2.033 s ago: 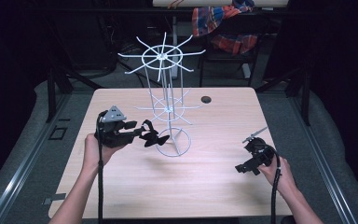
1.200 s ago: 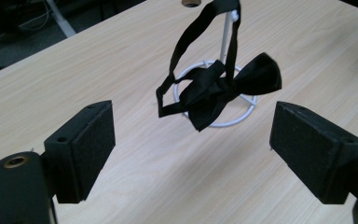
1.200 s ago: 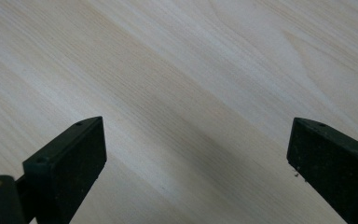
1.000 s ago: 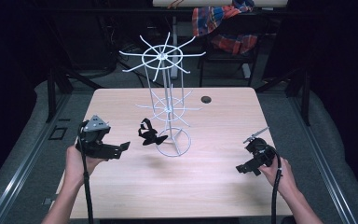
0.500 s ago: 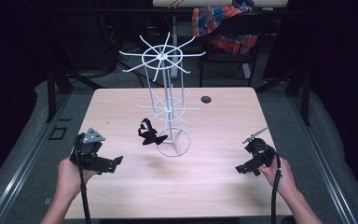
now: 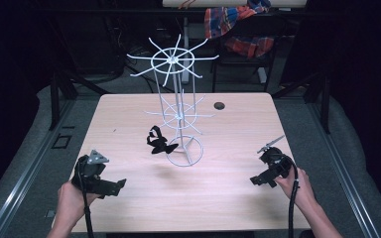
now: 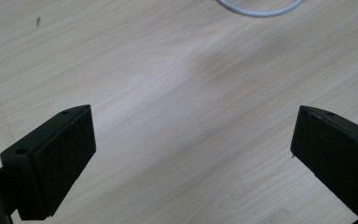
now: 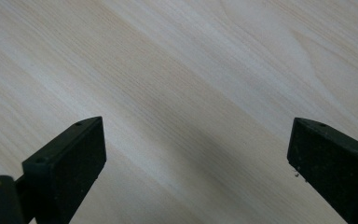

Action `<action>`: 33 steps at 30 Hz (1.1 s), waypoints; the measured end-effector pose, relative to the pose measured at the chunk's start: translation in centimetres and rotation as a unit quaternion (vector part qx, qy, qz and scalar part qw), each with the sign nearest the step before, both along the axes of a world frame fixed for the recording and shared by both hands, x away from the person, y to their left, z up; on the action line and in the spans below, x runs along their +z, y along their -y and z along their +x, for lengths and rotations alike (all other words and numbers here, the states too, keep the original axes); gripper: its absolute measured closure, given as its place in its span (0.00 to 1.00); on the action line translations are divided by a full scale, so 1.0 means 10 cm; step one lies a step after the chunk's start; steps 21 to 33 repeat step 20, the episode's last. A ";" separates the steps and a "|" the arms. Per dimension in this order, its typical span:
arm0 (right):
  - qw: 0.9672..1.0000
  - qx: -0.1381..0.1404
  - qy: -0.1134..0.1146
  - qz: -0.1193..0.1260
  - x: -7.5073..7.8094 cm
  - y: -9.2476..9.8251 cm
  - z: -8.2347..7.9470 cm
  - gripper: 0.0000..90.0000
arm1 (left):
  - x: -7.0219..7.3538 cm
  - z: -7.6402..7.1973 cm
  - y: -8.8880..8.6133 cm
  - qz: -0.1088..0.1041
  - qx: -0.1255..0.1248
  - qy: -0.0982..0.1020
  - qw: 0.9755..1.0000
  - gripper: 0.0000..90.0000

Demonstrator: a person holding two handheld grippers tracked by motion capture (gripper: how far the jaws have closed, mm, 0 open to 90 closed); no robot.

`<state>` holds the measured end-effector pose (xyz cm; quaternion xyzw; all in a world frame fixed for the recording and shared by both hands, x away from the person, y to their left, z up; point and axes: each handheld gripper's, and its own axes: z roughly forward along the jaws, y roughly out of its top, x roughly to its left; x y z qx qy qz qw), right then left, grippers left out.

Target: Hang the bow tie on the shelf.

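I am working at the pale wooden table [image 6: 129, 114], which is taking up the middle of the high view. At its centre the tall white wire display rack [image 6: 177, 106] with radiating hook arms is standing upright on its ring base. The small black looped object [image 6: 158, 141], perhaps a strap or clip, is hanging just left of that base, apparently from a low hook, so I judge the hanging step done.

My left gripper [image 6: 120, 184] is sitting in the lower left of the frame, well apart from the rack, and in the left gripper view my jaws are standing wide apart over bare wood, holding nothing. My right gripper [image 6: 254, 180] is resting in the lower right, its jaws likewise spread wide and empty.

A small dark round spot [image 6: 220, 105] is lying on the table's far side, right of the rack. Nothing else to hang is lying near my hands, so I judge little is left.
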<state>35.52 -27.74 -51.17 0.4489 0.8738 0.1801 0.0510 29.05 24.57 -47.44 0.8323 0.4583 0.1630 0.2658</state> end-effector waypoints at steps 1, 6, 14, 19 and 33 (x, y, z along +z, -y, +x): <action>1.000 0.004 -0.004 -0.004 0.00 0.00 0.00 0.04 | -0.02 -0.01 0.00 0.000 0.001 -0.001 1.000 0.00; 1.000 0.005 -0.007 -0.011 0.00 0.00 0.01 0.04 | -0.09 -0.04 -0.02 0.003 0.009 -0.012 1.000 0.00; 1.000 0.010 -0.009 -0.009 -0.01 0.02 0.01 0.04 | -0.27 -0.05 -0.04 0.000 0.007 -0.042 0.999 0.00; 1.000 0.009 -0.010 -0.004 -0.02 0.01 0.00 0.05 | -0.30 -0.04 -0.06 -0.007 0.005 -0.050 0.999 0.00; 1.000 0.006 -0.006 0.002 -0.04 0.01 -0.01 0.05 | -0.30 -0.04 -0.06 -0.010 0.005 -0.051 0.999 0.00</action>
